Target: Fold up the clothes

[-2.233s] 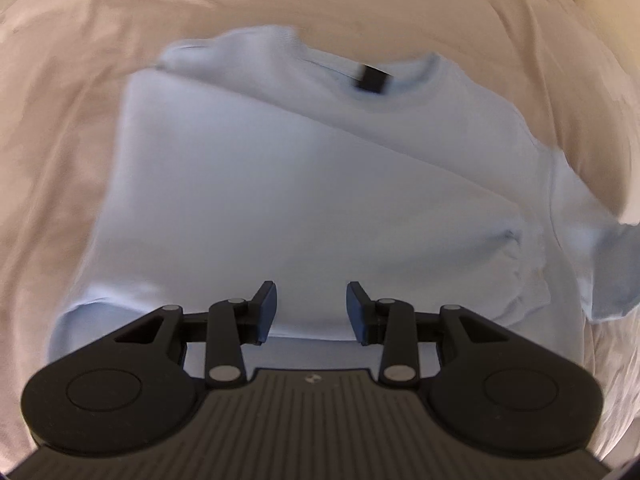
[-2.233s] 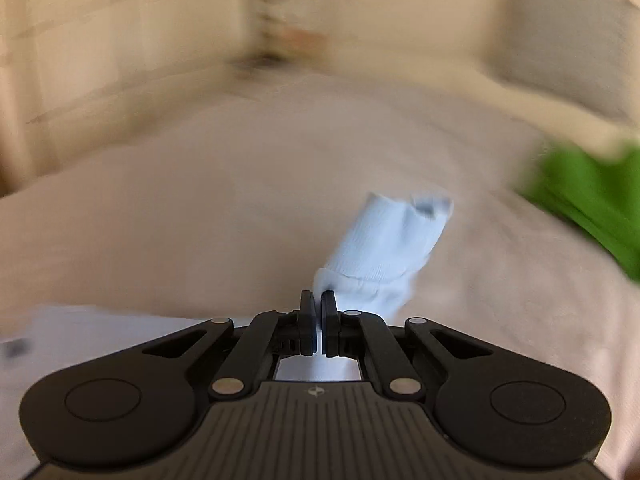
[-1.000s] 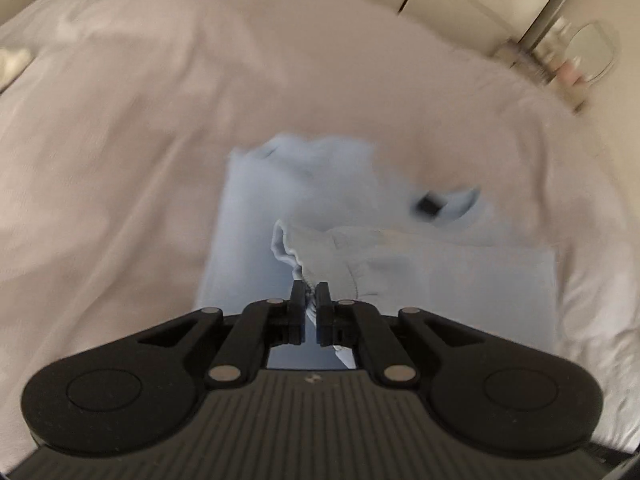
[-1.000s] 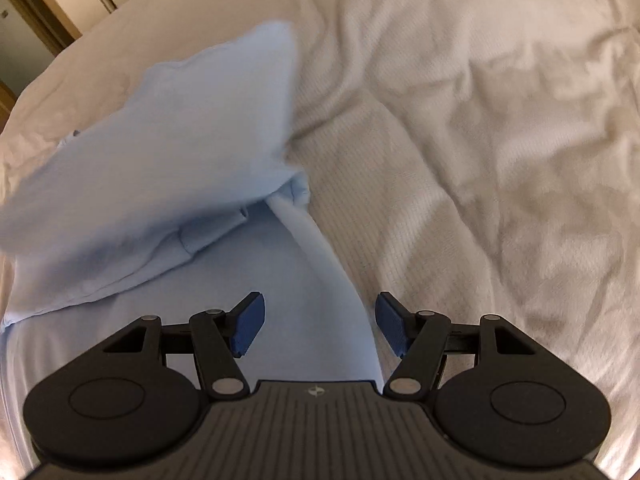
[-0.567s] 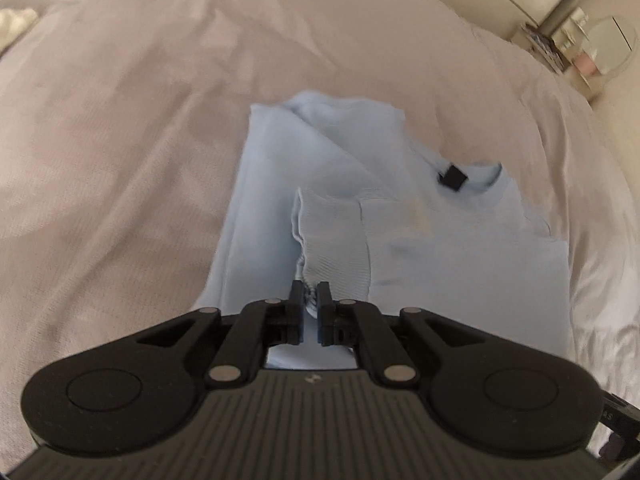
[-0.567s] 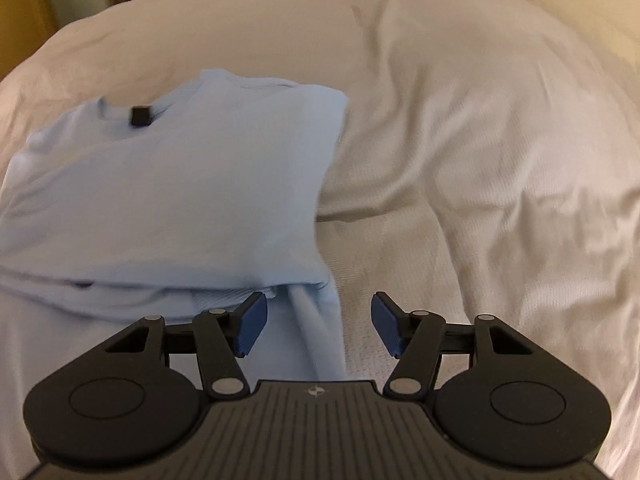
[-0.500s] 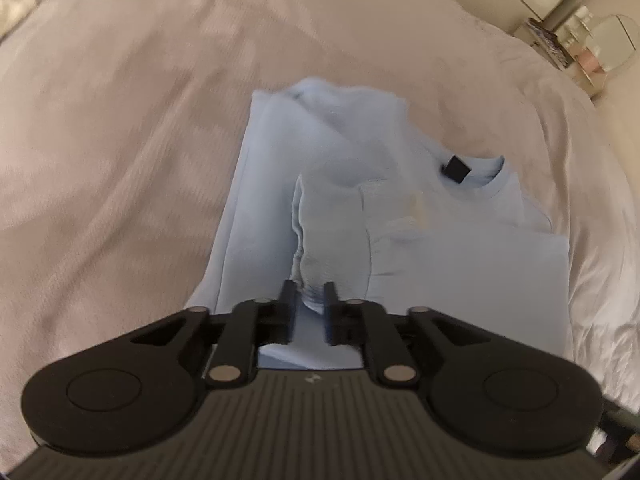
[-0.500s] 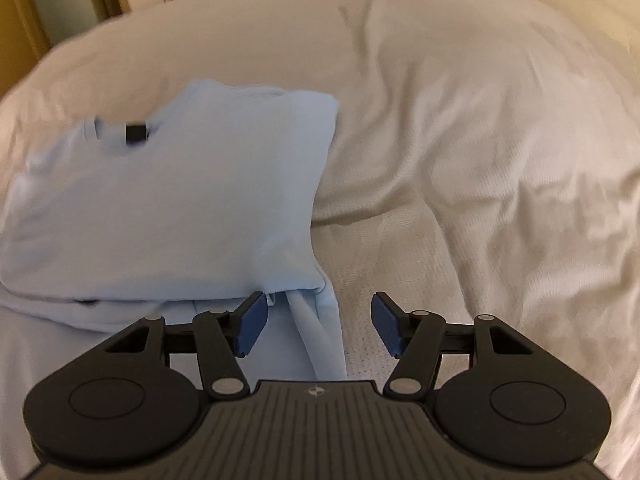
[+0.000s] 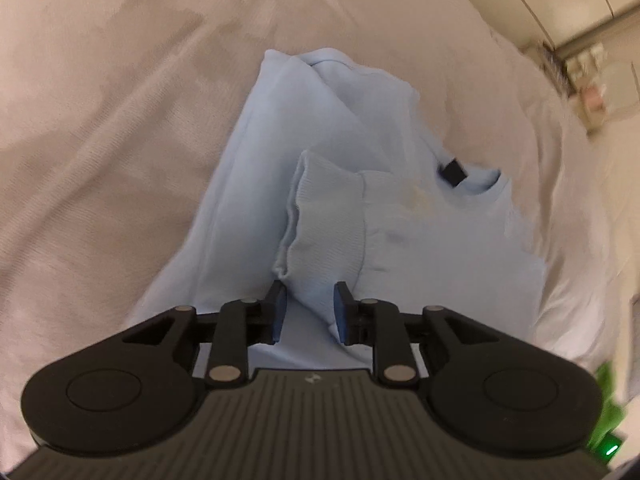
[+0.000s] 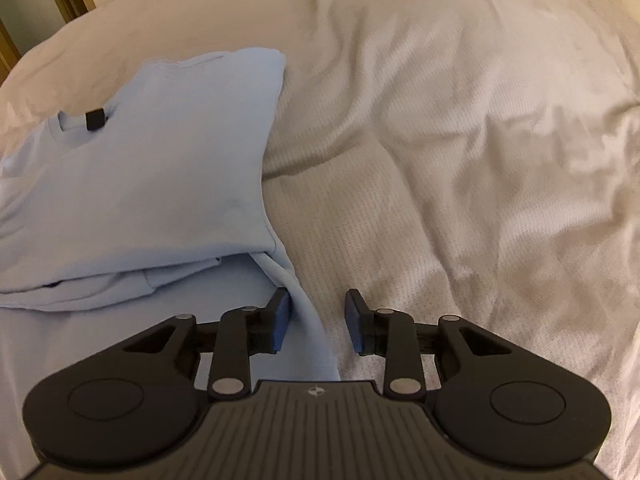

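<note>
1. Sweatshirt (image 9: 256,184): pale blue, lying on the bed (image 9: 100,100), collar and dark label (image 9: 451,171) facing up. Both sides are lying folded inward, making a narrow panel; this is a part-folded state, judging by the length left flat toward the hem.

2. Cuff (image 9: 320,216): ribbed sleeve end, resting across the chest and rising slightly at its near edge, just ahead of the left gripper.

3. Left gripper (image 9: 307,312): jaws standing moderately apart, gripping nothing; the cuff's near corner is sitting between them, apparently loose.

4. Right gripper (image 10: 318,318): jaws standing wide, empty, hovering at the sweatshirt's right edge (image 10: 304,308), which is passing between them. Placement suits either a release of that side fold or a fresh grasp lower down; the views are not settling which.

5. Folded right side (image 10: 160,168): lying smooth over the body, its lower edge showing layered cloth beneath.

6. Green item (image 9: 608,416): at the frame edge, unidentifiable.
</note>
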The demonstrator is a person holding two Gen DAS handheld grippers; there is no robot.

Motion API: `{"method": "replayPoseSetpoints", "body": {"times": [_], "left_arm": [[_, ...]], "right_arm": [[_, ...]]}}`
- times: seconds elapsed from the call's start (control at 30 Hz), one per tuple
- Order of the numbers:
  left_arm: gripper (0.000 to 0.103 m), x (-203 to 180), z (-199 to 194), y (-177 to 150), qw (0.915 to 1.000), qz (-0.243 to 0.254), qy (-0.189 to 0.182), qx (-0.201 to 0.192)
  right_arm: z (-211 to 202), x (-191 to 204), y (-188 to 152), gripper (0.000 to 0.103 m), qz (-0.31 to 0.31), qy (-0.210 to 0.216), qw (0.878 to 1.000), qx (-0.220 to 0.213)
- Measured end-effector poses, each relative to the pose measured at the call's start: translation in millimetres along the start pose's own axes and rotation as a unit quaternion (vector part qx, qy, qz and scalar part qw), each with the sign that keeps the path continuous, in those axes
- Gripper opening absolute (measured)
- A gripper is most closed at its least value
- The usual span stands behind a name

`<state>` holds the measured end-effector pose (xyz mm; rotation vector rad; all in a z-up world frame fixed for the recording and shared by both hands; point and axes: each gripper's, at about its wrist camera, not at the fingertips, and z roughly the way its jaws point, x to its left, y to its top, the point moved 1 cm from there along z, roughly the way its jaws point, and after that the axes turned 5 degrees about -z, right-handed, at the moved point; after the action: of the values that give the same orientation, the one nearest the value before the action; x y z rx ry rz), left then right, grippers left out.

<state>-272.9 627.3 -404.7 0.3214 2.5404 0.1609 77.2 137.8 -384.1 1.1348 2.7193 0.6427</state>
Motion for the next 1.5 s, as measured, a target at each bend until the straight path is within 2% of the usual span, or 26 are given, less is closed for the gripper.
{"method": "replayPoseSetpoints", "body": {"times": [0.03,0.13,0.2,0.27,0.37,0.47,0.6,0.67,0.77,0.87,0.97,1.03,1.1,1.23,1.33,1.43,1.5], "left_arm": [[0.001,-0.6,-2.5,-0.9,1.0,0.0,-0.004,-0.008],[0.001,-5.9,-22.7,-7.5,0.9981,0.032,-0.013,-0.051],[0.001,-4.6,-32.7,-13.1,0.9968,0.05,-0.009,-0.063],[0.001,3.4,-25.1,-17.5,0.9964,0.063,0.027,-0.049],[0.004,2.5,-3.9,-23.9,0.9905,0.113,0.069,-0.038],[0.007,-16.5,-14.5,-27.7,0.9792,0.17,0.093,-0.061],[0.006,-22.2,-43.3,-28.8,0.9709,0.188,0.119,-0.089],[0.006,-27.7,-54.9,-27.0,0.9694,0.193,0.11,-0.104],[0.006,-47.1,-52.7,-22.6,0.9664,0.219,0.071,-0.115],[0.008,-61.5,-23.6,-19.0,0.9614,0.254,0.047,-0.096],[0.015,-61.3,-16.9,-19.5,0.9603,0.263,0.057,-0.076],[0.015,-59.9,-16.8,-20.1,0.9599,0.265,0.066,-0.064],[0.011,-58.5,-16.6,-20.8,0.9593,0.267,0.075,-0.052],[0.011,-55.7,-16.3,-22.1,0.9574,0.272,0.094,-0.028],[0.012,-53.7,-16.1,-23.1,0.9554,0.275,0.107,-0.01],[0.012,-56.4,-8.2,-38.3,0.9457,0.279,0.166,0.018],[0.012,-64.7,-16.2,-45.4,0.9436,0.27,0.19,0.03]], "right_arm": [[1.2,-0.4,-0.3,0.032,0.003,0.0,1.0,0.001],[4.1,-0.9,-0.1,0.031,0.001,-0.005,1.0,0.004],[3.3,-0.7,0.4,0.032,-0.007,-0.014,1.0,0.006],[3.4,-1.4,0.4,0.032,-0.01,-0.016,1.0,0.007],[7.3,2.6,0.4,0.032,-0.017,-0.025,0.999,0.011],[7.0,8.2,2.3,0.034,-0.03,-0.036,0.999,0.017],[-11.6,12.1,10.5,0.041,-0.036,-0.046,0.998,0.025],[-27.2,14.4,16.4,0.043,-0.027,-0.037,0.999,0.005],[-38.7,28.0,27.2,0.043,-0.029,-0.02,0.999,-0.039],[-31.7,50.3,38.2,0.044,-0.041,0.0,0.997,-0.069],[-5.7,75.8,39.2,0.043,-0.072,0.026,0.994,-0.072],[18.3,82.9,33.5,0.043,-0.094,0.01,0.995,-0.043],[27.1,78.9,30.4,0.041,-0.085,-0.002,0.996,-0.031],[-3.3,71.6,40.0,0.041,-0.04,-0.027,0.998,-0.046],[-20.1,72.5,34.1,0.042,-0.013,-0.005,0.999,-0.051],[-21.7,80.6,16.4,0.045,-0.009,-0.001,1.0,-0.029],[-22.8,86.0,4.5,0.046,-0.006,0.002,1.0,-0.015]]}}
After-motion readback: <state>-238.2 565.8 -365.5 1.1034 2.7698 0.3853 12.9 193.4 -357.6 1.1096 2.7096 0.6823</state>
